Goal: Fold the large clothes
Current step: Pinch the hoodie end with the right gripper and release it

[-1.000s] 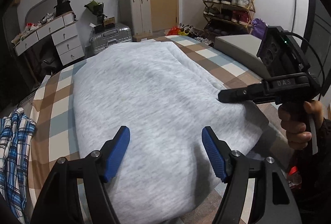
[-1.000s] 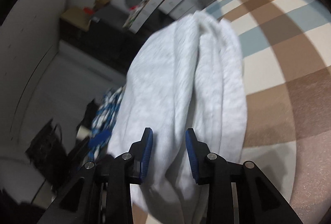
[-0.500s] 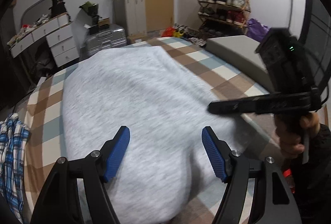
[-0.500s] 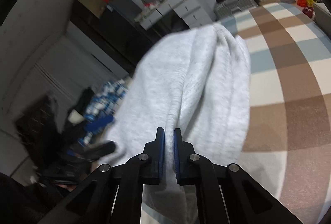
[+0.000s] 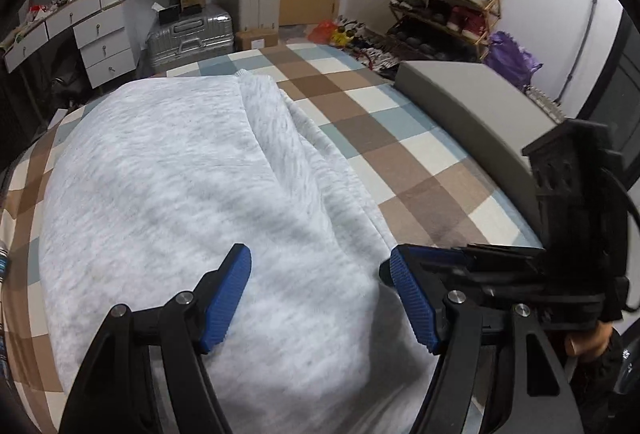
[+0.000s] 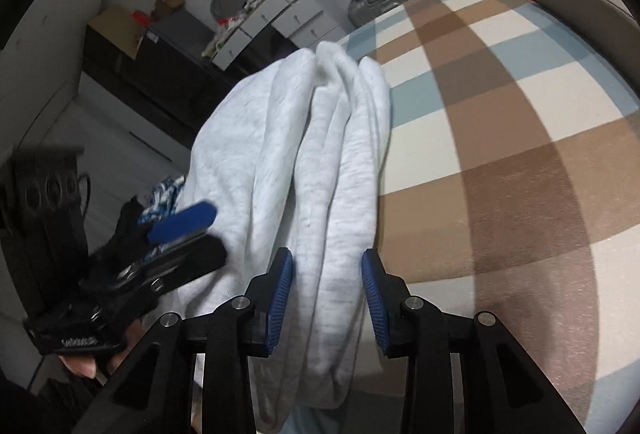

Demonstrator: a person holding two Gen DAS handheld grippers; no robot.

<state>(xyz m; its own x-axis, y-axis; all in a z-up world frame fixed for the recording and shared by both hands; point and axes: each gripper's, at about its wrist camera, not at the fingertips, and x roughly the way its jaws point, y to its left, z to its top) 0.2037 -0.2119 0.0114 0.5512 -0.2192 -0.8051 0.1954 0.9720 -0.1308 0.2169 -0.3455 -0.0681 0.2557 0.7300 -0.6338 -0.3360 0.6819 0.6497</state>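
Both sets of jaws are standing spread: the right gripper (image 6: pixel 326 298) is straddling the near end of the grey sweatshirt (image 5: pixel 192 193), the left gripper (image 5: pixel 320 298) is hovering over it. The sweatshirt is lying lengthwise along the checked bed (image 5: pixel 400 137), pointing toward the suitcase (image 5: pixel 188 37).

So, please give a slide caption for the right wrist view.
Open right hand-held gripper straddles the folded grey garment on the checked bed.

The right gripper (image 6: pixel 326 298) has its blue-padded jaws parted around a thick fold of the grey sweatshirt (image 6: pixel 320 161), which lies bunched on the checked bedspread (image 6: pixel 500 121). The left gripper (image 6: pixel 120 266) hovers beside the sweatshirt's other edge.
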